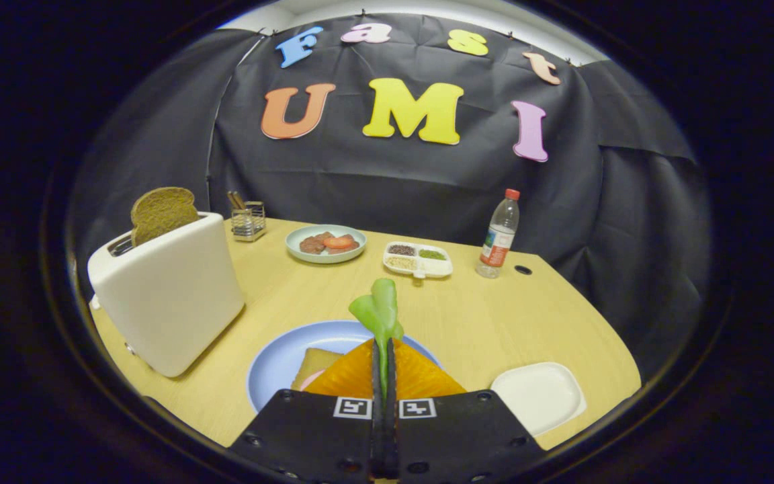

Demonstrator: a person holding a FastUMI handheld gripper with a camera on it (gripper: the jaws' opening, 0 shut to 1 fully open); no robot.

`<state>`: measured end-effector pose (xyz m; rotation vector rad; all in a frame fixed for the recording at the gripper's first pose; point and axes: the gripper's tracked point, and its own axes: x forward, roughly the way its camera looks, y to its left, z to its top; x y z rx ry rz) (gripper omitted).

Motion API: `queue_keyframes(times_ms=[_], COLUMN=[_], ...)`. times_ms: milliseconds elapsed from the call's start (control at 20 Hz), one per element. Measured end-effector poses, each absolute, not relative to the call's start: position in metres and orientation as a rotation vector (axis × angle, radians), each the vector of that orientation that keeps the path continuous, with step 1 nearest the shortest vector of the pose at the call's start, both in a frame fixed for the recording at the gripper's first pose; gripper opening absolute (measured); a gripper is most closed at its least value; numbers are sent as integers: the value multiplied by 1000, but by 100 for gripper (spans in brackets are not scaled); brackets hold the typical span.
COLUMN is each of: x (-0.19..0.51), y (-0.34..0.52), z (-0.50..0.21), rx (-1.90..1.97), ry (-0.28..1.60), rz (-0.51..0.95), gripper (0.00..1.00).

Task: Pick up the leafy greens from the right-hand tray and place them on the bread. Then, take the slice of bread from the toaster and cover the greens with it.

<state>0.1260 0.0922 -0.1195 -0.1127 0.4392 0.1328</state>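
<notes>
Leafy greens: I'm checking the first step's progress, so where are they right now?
In the gripper view the leafy greens are pinched in the shut gripper, sticking up over the blue plate holding the bread.

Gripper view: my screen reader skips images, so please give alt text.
The hand-held gripper is shut on leafy greens above a blue plate holding bread. Left stands a white toaster with a bread slice; right, a white tray.

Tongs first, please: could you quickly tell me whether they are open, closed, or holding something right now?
Tongs: closed on the leafy greens, both fingers pinching the stem, held above the blue plate.
</notes>
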Motion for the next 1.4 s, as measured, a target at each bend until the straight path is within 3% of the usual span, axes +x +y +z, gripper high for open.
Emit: queue_keyframes(times_ms=[250,450,800,1050,1400], x=[121,116,114,104,77], y=[123,136,140,144,178], z=[-124,-123,-109,-59,41], rx=[17,103,115,88,33], ry=[443,453,377,242,79], rz=[180,205,168,149,201], gripper=[2,16,55,80,95])
